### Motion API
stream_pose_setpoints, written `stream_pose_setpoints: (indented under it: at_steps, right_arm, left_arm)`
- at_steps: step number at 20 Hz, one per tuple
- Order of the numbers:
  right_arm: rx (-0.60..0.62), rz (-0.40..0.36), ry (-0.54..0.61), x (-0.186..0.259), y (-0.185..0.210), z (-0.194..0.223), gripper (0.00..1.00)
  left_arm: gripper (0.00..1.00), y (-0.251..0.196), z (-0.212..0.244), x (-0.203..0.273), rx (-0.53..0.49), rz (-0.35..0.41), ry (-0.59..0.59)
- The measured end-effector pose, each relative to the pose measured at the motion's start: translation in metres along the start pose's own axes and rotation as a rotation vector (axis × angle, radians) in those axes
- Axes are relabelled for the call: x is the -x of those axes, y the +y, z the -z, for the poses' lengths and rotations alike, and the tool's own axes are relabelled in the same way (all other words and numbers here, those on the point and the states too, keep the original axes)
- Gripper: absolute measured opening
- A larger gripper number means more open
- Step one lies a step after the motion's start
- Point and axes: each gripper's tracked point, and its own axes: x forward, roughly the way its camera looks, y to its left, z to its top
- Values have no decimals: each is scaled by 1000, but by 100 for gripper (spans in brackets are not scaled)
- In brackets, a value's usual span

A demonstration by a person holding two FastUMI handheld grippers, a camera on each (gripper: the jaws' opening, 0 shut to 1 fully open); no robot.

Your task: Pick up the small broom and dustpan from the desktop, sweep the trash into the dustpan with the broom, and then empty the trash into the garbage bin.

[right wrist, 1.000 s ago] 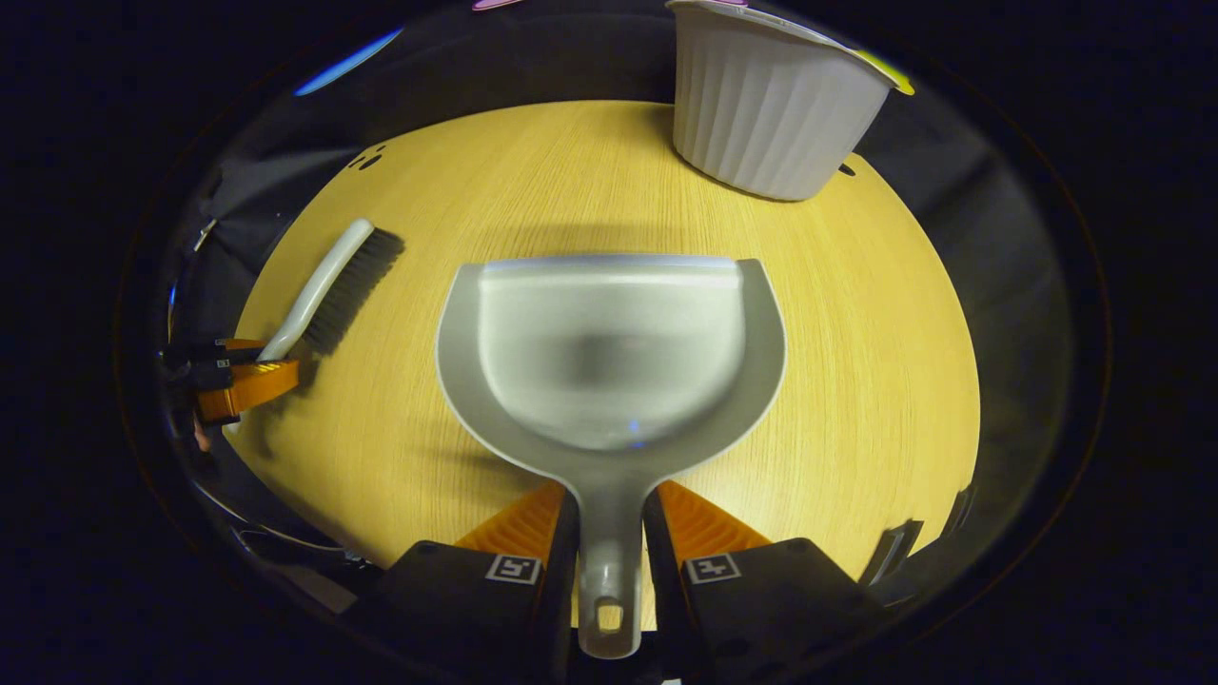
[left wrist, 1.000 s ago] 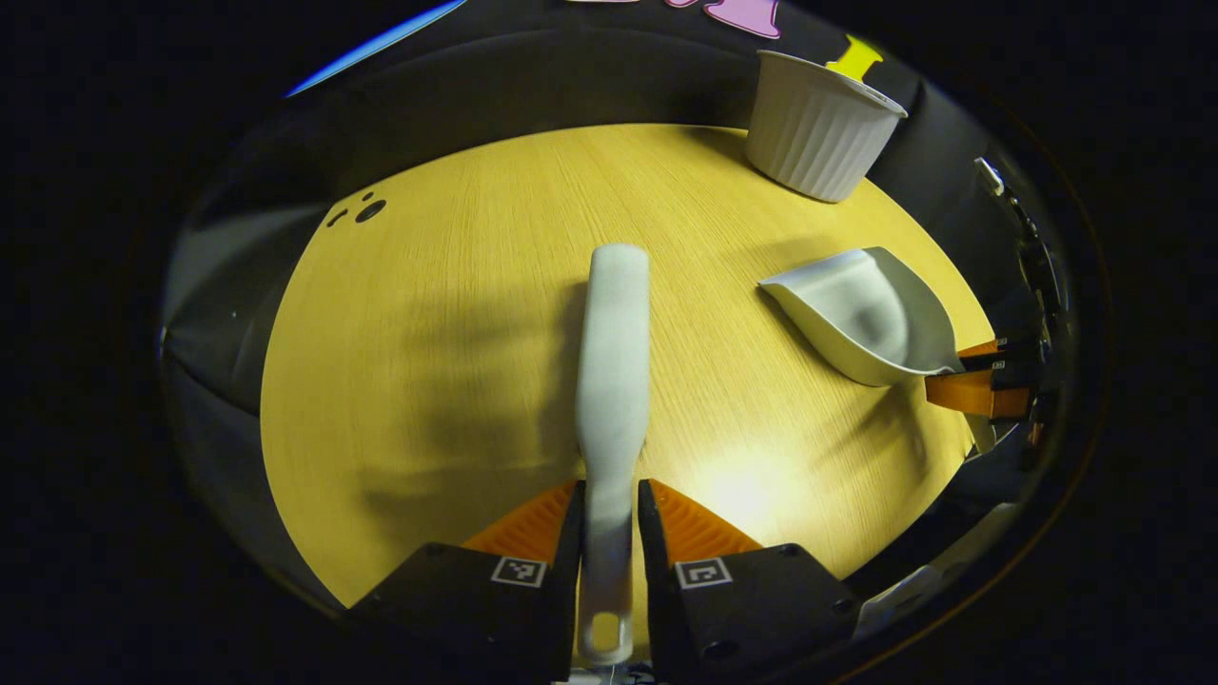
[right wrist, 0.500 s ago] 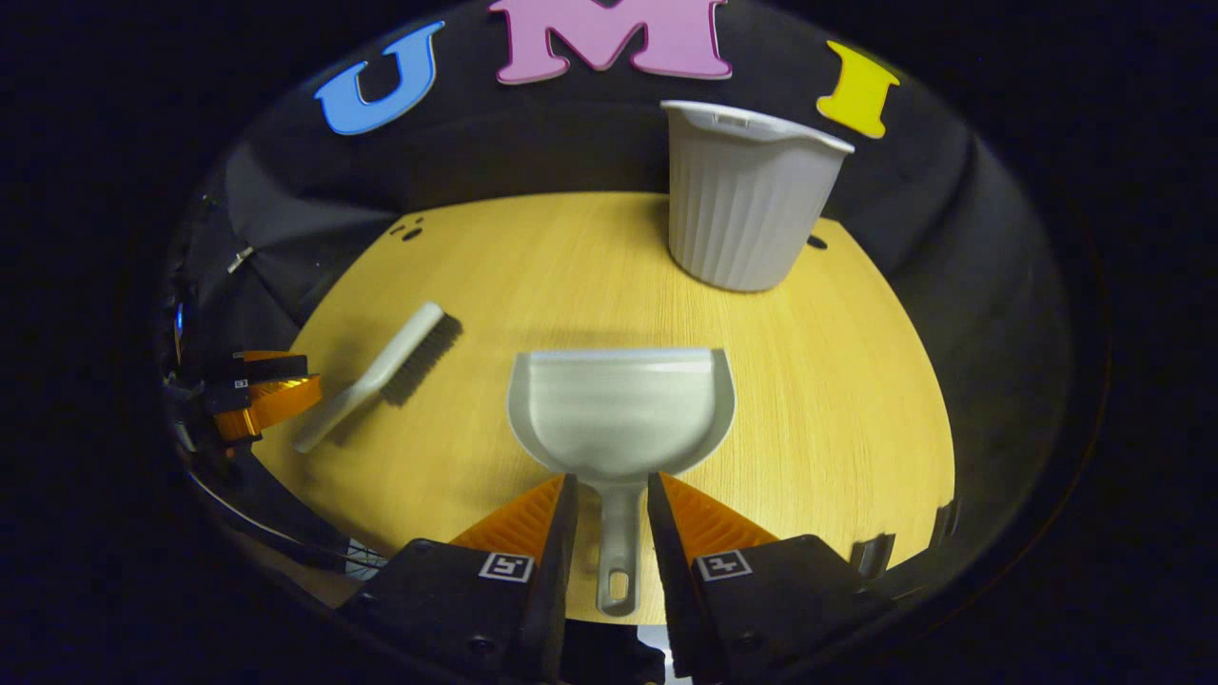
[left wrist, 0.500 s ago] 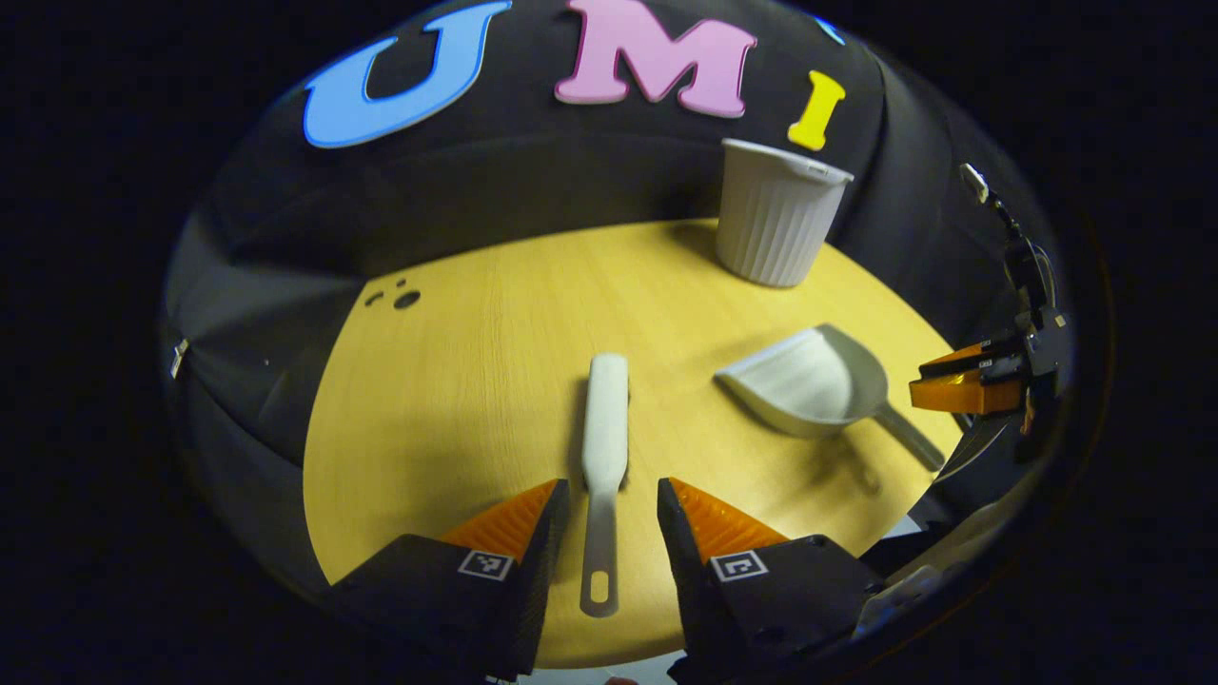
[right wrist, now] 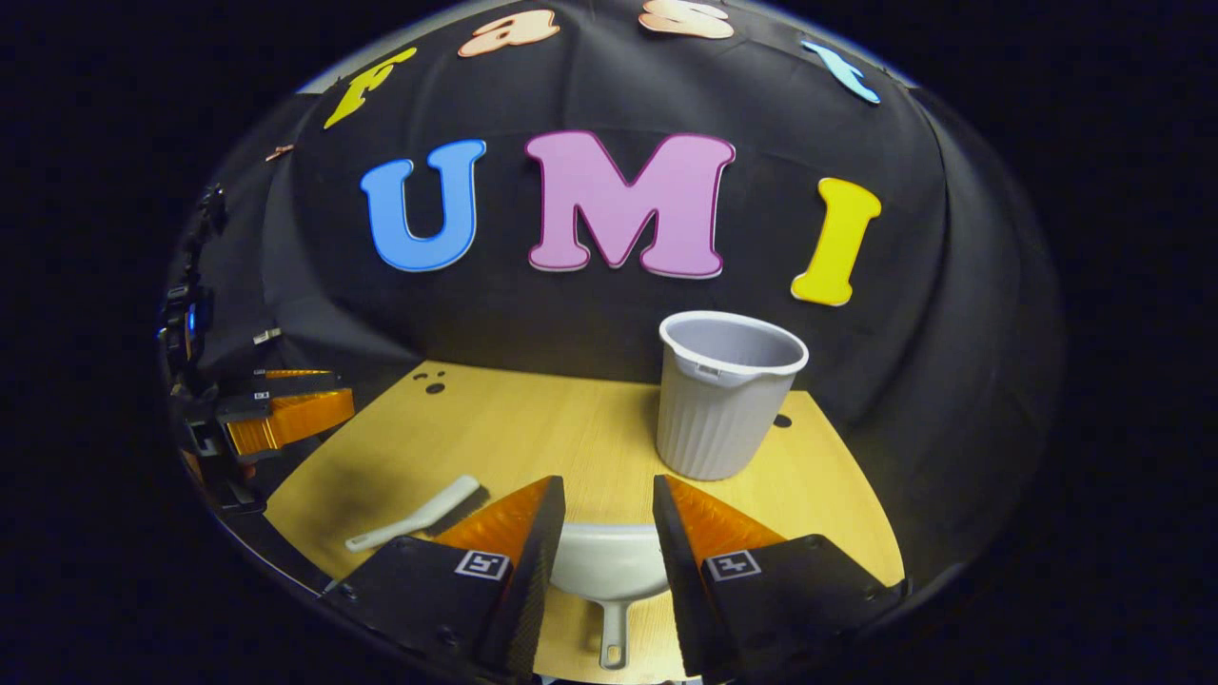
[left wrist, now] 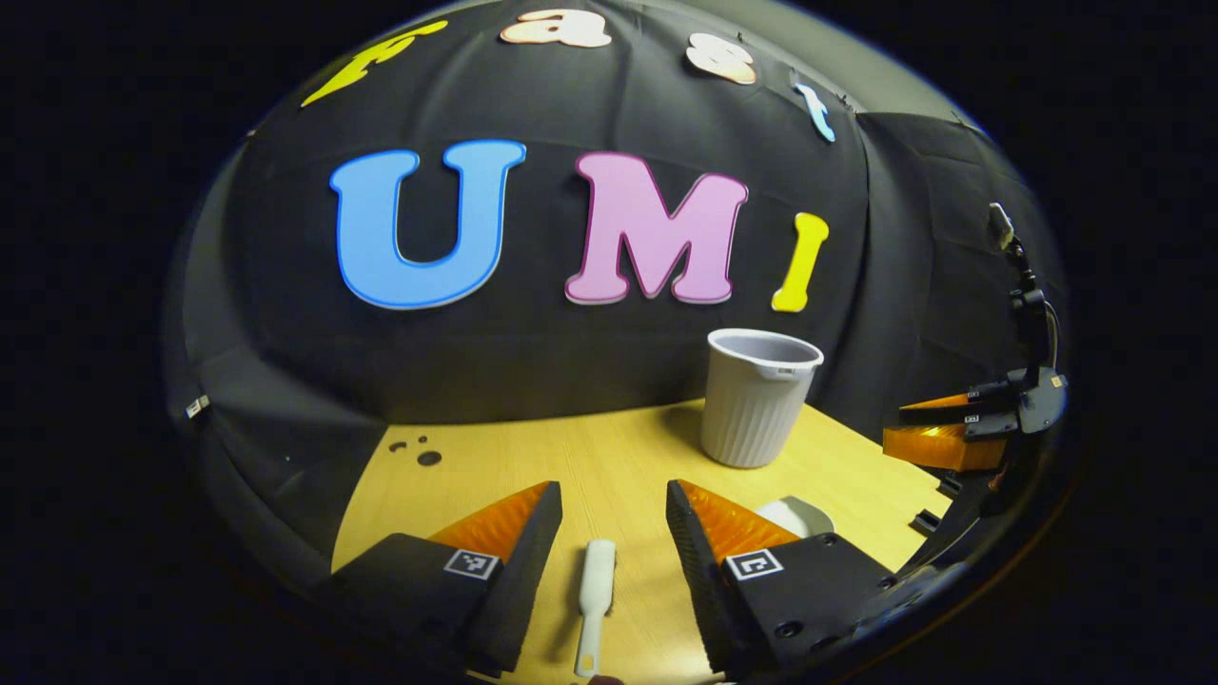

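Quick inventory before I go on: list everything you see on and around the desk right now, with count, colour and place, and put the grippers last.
Broom: one, white handle, lying on the desk between the left gripper's fingers, untouched.
Dustpan: one, white-grey, lying on the desk between the right gripper's fingers, handle toward the camera.
Garbage bin: one, grey-white, ribbed, upright at the back right of the desk, near the wall.
Desk: one, light wood, with small dark marks at its far left corner.
Booth wall: black cloth behind the desk.
Left gripper: one, open, above the broom.
Right gripper: one, open, above the dustpan.
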Motion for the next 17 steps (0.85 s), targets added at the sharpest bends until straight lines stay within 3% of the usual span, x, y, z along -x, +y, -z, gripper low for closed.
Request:
stream_pose_setpoints:
  at_steps: [4, 17]
  right_arm:
    - [35, 16, -48, 5, -2, -27, 60]
    - [49, 25, -68, 1, -3, -35, 60]
  left_arm:
    - [72, 3, -22, 1, -5, -12, -61]
    - [72, 1, -9, -11, -6, 10, 1]
